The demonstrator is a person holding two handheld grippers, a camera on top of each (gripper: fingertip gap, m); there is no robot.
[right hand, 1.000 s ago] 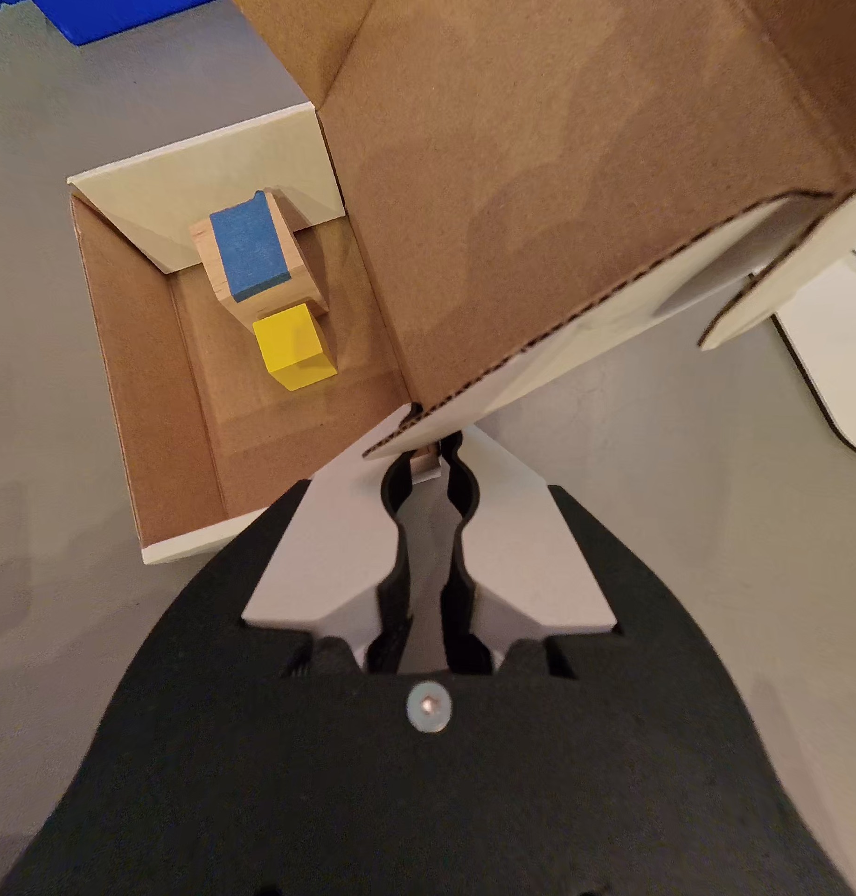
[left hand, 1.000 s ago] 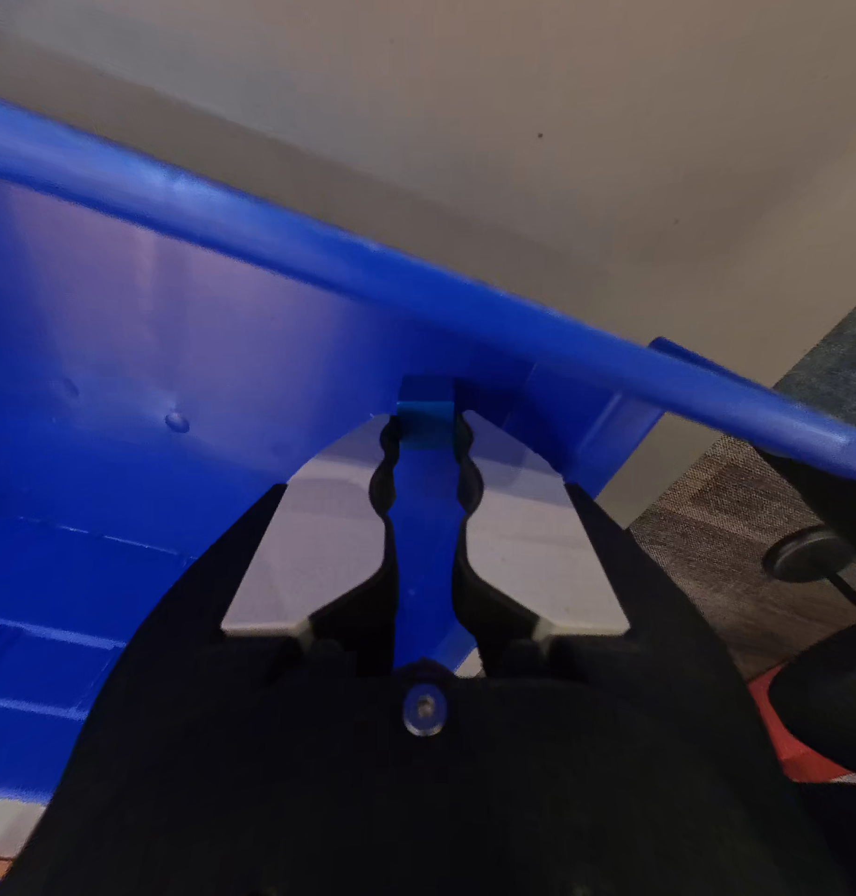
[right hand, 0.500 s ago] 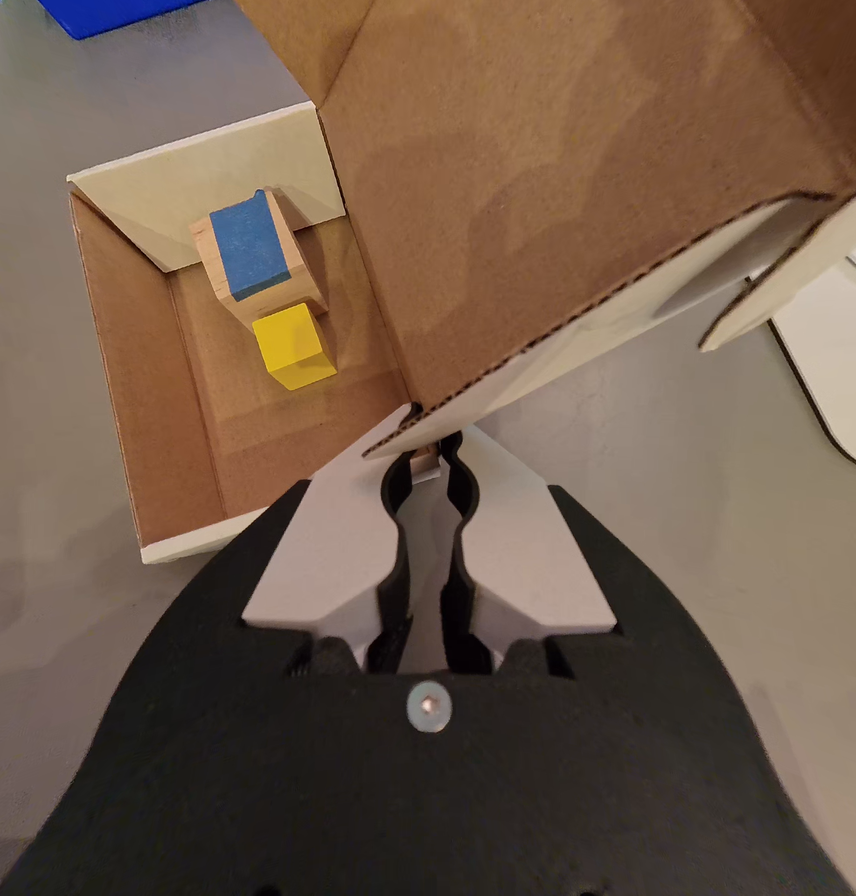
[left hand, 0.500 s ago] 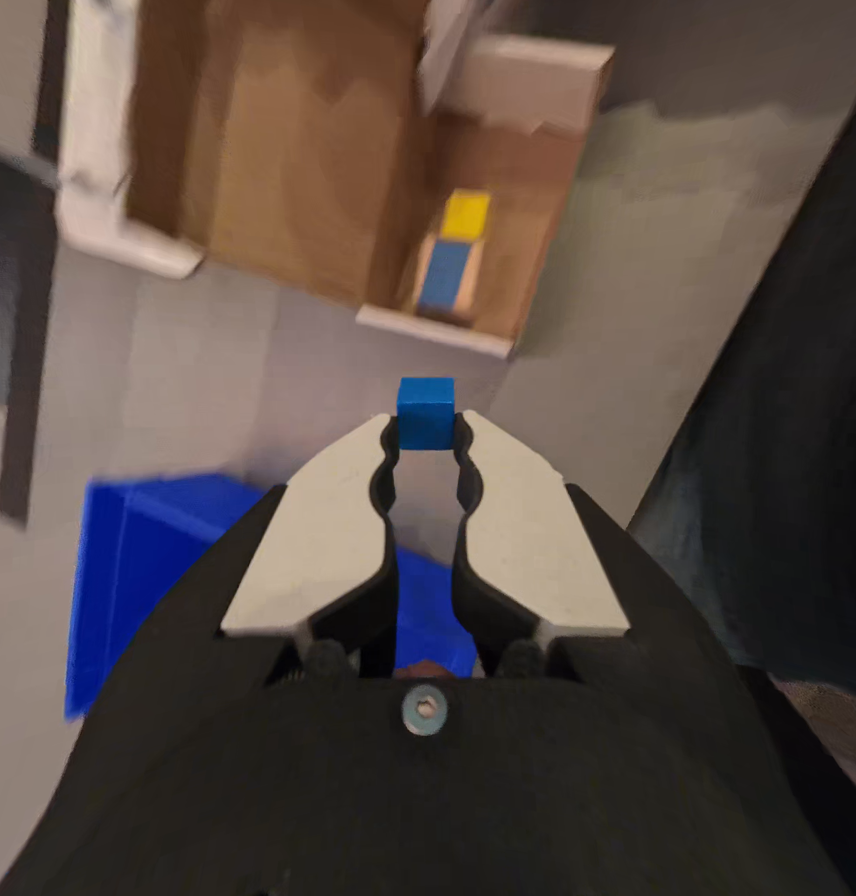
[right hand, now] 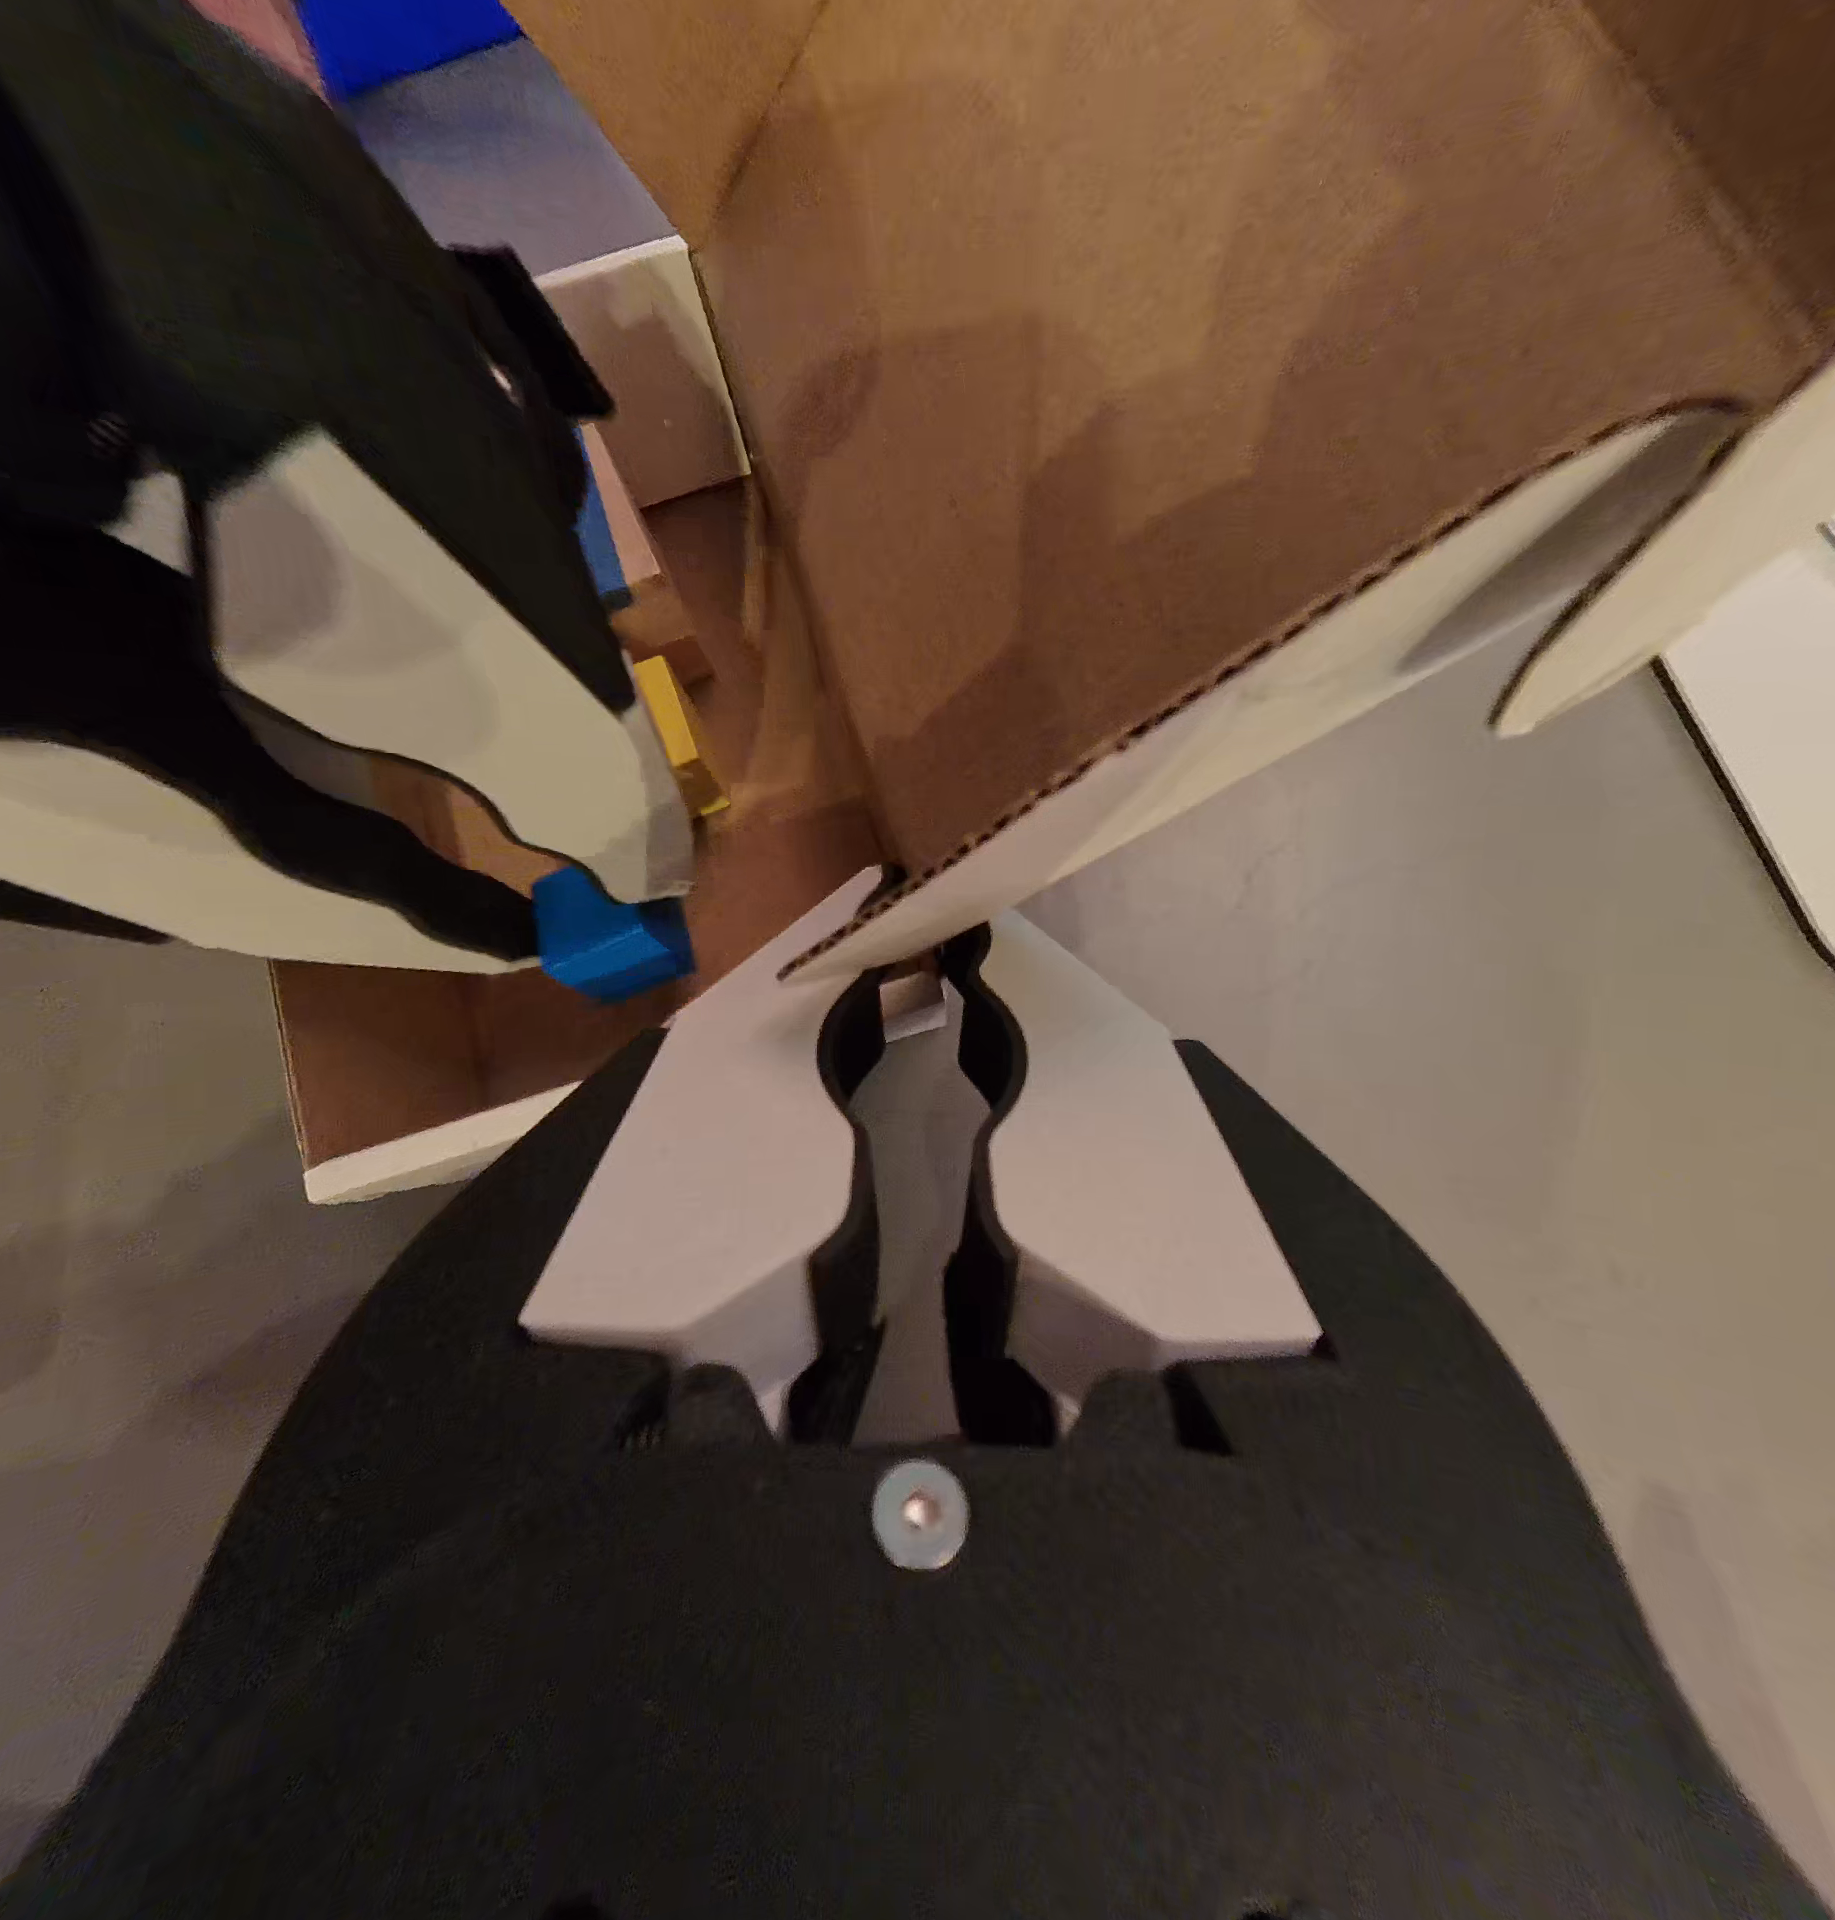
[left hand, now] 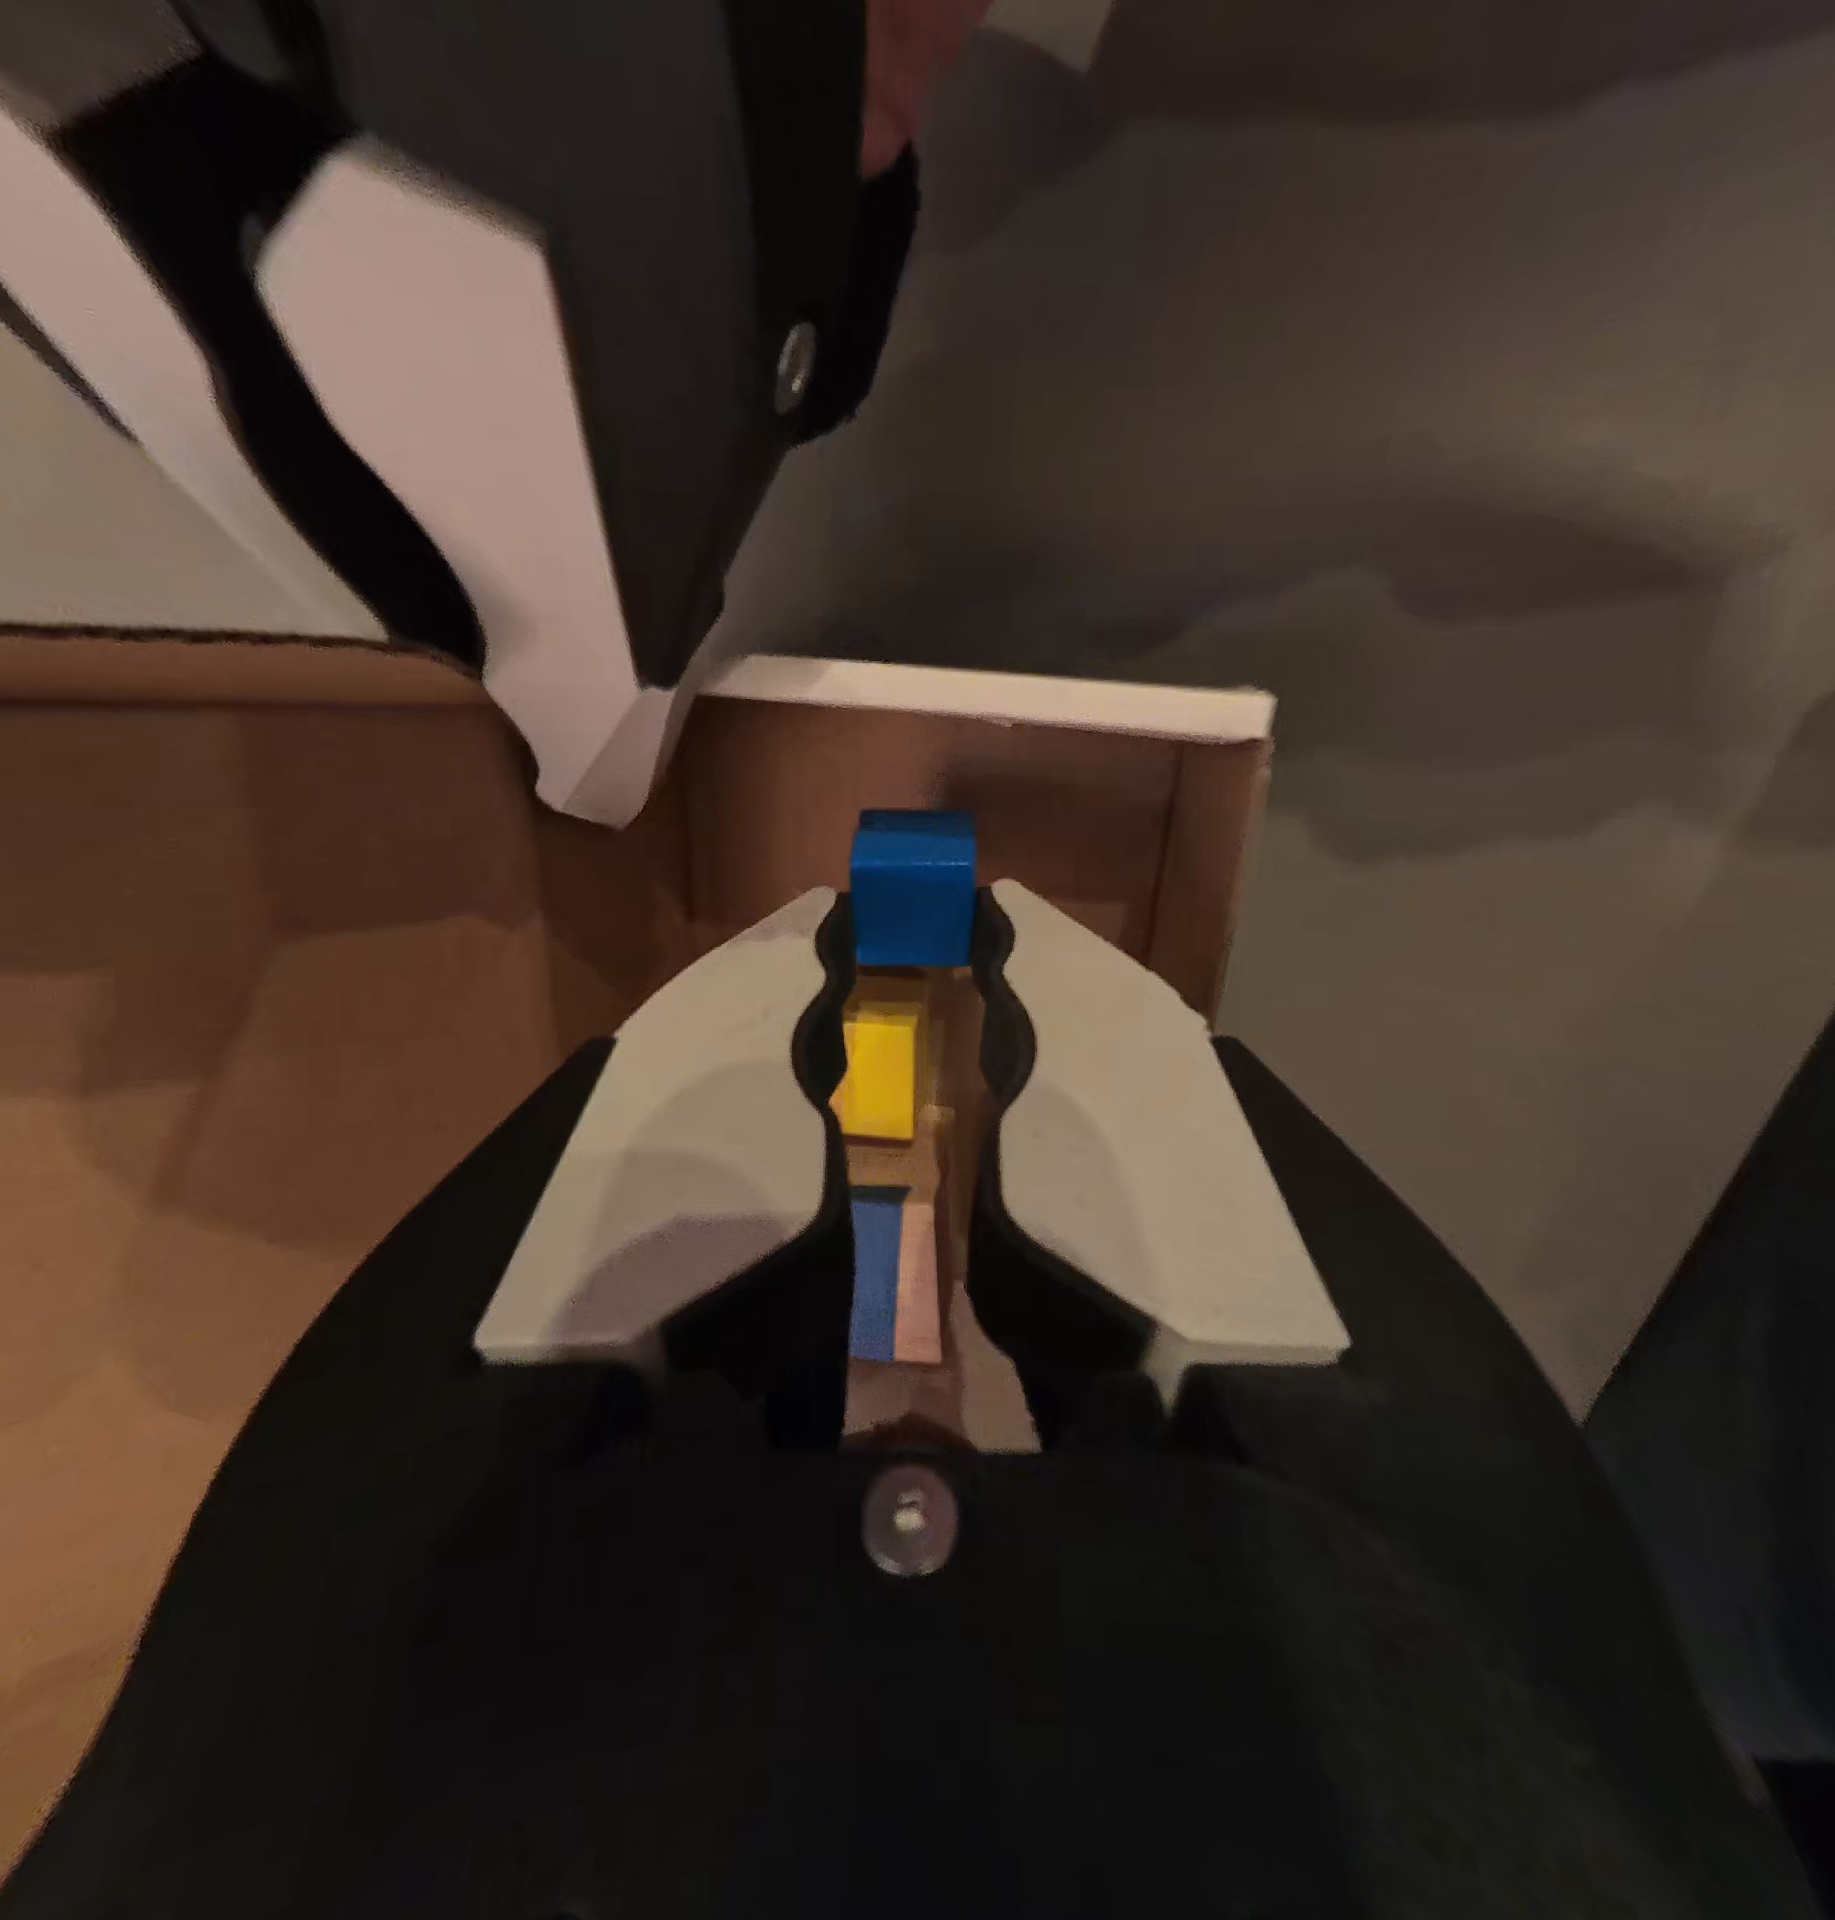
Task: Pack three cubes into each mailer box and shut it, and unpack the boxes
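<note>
Above corrugated cardboard mailer box (left hand: pixel 1193 831), smooth blue cube (left hand: pixel 911 891).

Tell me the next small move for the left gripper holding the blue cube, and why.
Probably lower and open. The left hand-held gripper is shut on the blue cube above the open box, where a yellow cube and a blue-topped block already lie. The right hand-held gripper is holding the lid up.

No readable text, labels or numbers anywhere.
</note>
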